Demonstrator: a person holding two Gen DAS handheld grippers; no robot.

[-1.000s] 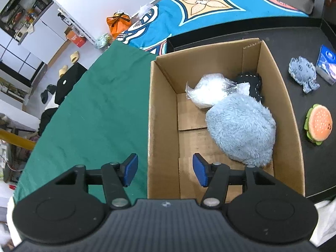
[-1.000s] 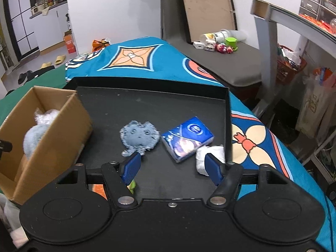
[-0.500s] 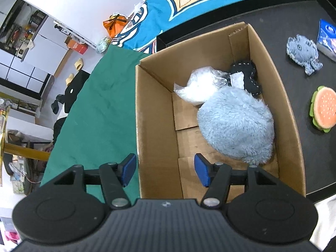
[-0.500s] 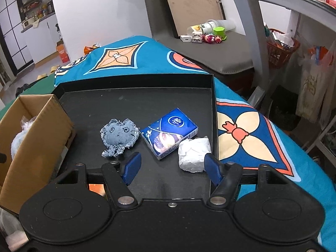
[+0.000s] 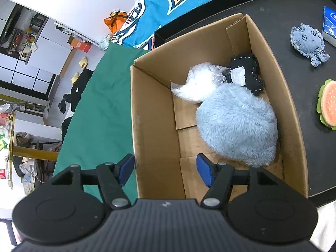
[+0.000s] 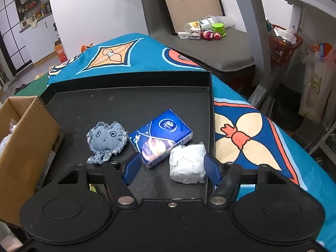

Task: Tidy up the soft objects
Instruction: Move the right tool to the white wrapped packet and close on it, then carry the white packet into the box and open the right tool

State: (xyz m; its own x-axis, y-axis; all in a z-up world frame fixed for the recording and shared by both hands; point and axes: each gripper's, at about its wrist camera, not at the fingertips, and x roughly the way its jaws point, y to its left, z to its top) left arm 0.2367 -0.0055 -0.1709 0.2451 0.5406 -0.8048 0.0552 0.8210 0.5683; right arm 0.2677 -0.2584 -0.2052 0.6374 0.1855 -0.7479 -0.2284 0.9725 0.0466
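Note:
A cardboard box (image 5: 153, 113) holds a fluffy light-blue plush (image 5: 237, 126), a clear bag of white stuffing (image 5: 197, 86) and a black stitched toy (image 5: 247, 71). My left gripper (image 5: 166, 171) is open and empty, straddling the box's near left wall. On the black tray (image 6: 130, 103) lie a denim cat toy (image 6: 107, 139), a blue tissue pack (image 6: 161, 135) and a white wrapped bundle (image 6: 188, 163). My right gripper (image 6: 171, 168) is open, low over the tray, the bundle between its fingertips near the right one. A burger plush (image 5: 328, 105) lies right of the box.
The tray sits on a blue patterned cloth (image 6: 252, 132); a green cloth (image 5: 100, 109) lies left of the box. The box also shows at the left of the right wrist view (image 6: 27, 142). A grey bench (image 6: 210, 48) with small toys stands behind.
My right gripper has moved forward and right, closing in on the white bundle. My left gripper has shifted slightly along the box's near left wall. Both stay open.

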